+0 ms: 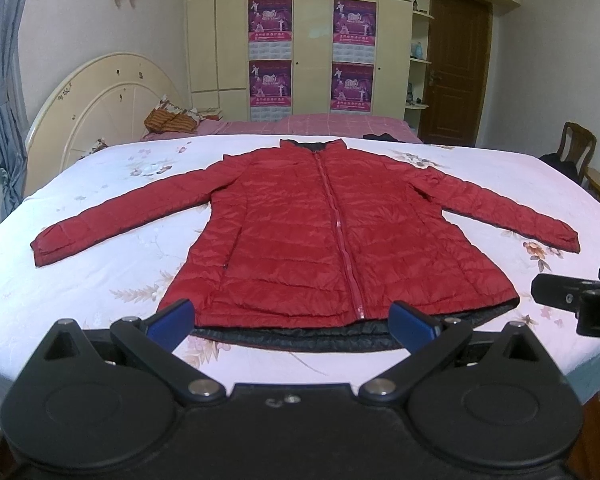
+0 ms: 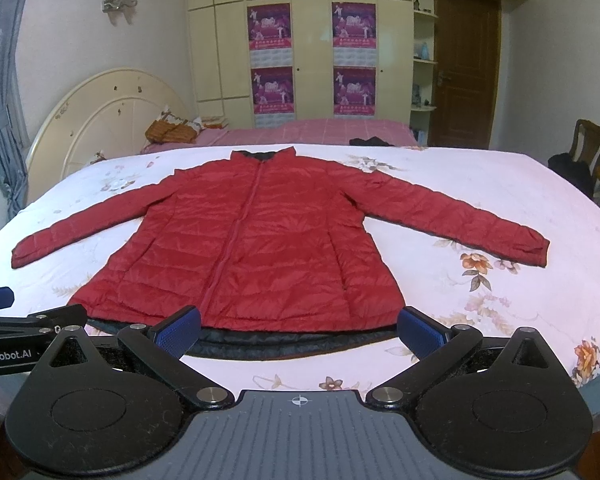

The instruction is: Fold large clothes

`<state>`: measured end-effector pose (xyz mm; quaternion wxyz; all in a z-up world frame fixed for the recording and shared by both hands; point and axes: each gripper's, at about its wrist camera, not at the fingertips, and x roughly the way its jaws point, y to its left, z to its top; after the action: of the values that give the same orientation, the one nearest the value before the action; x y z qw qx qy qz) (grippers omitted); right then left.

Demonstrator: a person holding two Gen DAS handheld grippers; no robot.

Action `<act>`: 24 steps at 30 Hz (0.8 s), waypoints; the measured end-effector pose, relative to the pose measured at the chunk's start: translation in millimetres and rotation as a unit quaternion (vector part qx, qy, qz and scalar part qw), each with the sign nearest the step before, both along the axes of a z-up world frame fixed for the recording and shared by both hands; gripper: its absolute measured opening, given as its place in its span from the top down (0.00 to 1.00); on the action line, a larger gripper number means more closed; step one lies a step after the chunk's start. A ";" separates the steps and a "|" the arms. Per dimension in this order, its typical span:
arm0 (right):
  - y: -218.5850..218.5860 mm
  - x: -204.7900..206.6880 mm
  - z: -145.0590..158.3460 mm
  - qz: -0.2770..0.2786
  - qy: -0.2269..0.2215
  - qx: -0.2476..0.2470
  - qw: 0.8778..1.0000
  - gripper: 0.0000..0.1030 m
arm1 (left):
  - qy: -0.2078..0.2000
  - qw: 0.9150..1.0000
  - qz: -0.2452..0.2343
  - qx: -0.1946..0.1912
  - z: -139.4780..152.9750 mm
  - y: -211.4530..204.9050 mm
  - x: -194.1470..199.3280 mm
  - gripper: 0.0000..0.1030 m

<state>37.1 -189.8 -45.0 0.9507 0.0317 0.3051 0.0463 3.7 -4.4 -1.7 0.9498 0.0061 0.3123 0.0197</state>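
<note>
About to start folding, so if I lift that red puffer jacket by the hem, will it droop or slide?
The red puffer jacket lies flat and quilted, so it will probably droop and feel light. Its shiny shell suggests it may slip between the fingers.

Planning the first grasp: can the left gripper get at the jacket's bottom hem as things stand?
Probably yes. The left gripper is open and empty, and the red jacket lies flat on the bed with its hem right ahead between the fingers; nothing lies between.

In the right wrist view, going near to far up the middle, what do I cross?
Right claw, open → dark hem lining → red jacket → its collar → pink checked bedding → wardrobe with posters.
</note>
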 end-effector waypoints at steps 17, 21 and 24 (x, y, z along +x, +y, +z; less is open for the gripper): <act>11.2 86.7 4.3 -0.050 -0.002 -0.011 0.999 0.00 | 0.003 0.999 -0.041 -0.008 -0.4 25.3 97.0 0.00; 16.1 109.2 1.1 -0.069 0.000 -0.012 0.998 0.00 | 0.005 0.998 -0.055 -0.008 -3.8 33.5 123.0 0.00; 16.2 125.1 -2.3 -0.083 0.002 -0.012 0.996 0.00 | 0.011 0.998 -0.060 -0.009 -7.9 39.6 140.7 0.00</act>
<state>162.2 -173.7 -47.3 0.9508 0.0455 0.3043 -0.0369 144.4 35.3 -9.6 0.9458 0.0166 0.3217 -0.0406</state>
